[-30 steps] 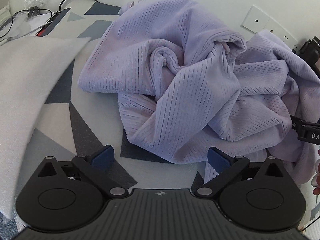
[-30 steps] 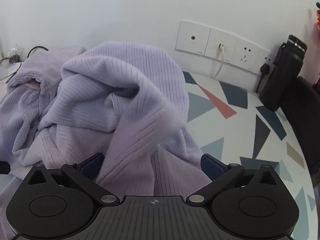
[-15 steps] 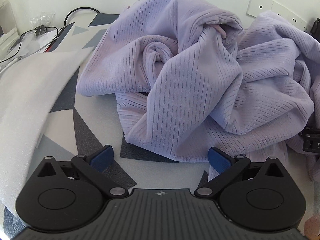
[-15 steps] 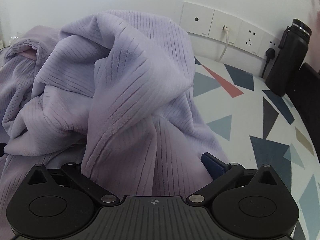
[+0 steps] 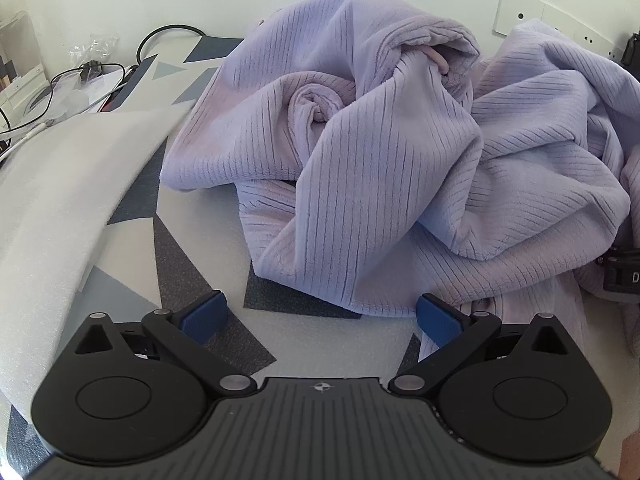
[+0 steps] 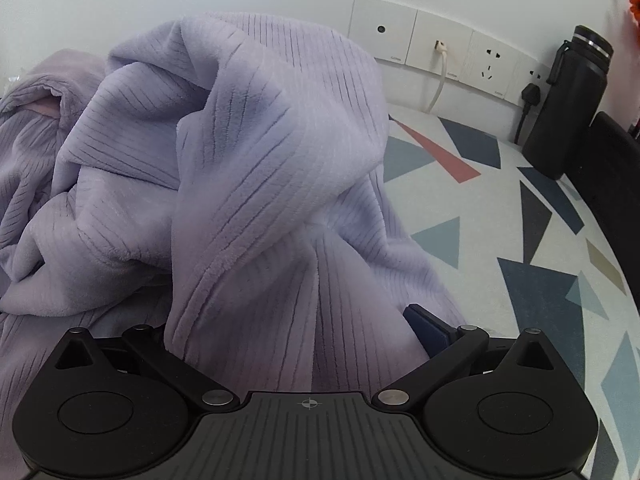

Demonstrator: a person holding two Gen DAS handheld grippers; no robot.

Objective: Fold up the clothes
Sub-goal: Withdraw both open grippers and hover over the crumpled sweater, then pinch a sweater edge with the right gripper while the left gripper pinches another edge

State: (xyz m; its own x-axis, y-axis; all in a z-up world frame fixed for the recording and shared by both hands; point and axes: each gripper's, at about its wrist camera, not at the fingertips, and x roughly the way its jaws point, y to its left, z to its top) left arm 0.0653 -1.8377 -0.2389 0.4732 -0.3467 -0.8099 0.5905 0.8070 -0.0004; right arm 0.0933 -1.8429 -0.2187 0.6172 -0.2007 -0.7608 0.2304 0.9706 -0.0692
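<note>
A lavender ribbed fleece garment [image 5: 380, 168] lies crumpled in a twisted heap on the patterned table [image 5: 312, 344]. My left gripper [image 5: 320, 316] is open just short of the heap's near edge, with bare table between its blue pads [image 5: 204, 316]. My right gripper [image 6: 304, 320] is open and pushed into the garment [image 6: 260, 200]. A thick fold lies between its jaws and hides the left pad; only the right pad [image 6: 424, 328] shows. Part of the right gripper [image 5: 622, 276] shows at the right edge of the left wrist view.
A white foam sheet [image 5: 60, 184] covers the table's left side, with cables [image 5: 80, 76] behind it. Wall sockets [image 6: 440, 48] with a white cord and a black plug line the back wall. A black bottle [image 6: 568, 100] and a dark object [image 6: 616, 168] stand at the right.
The right gripper has pushed further into the garment, and cloth now covers its left pad. The left wrist view has crept closer to the heap; its jaws stay wide.
</note>
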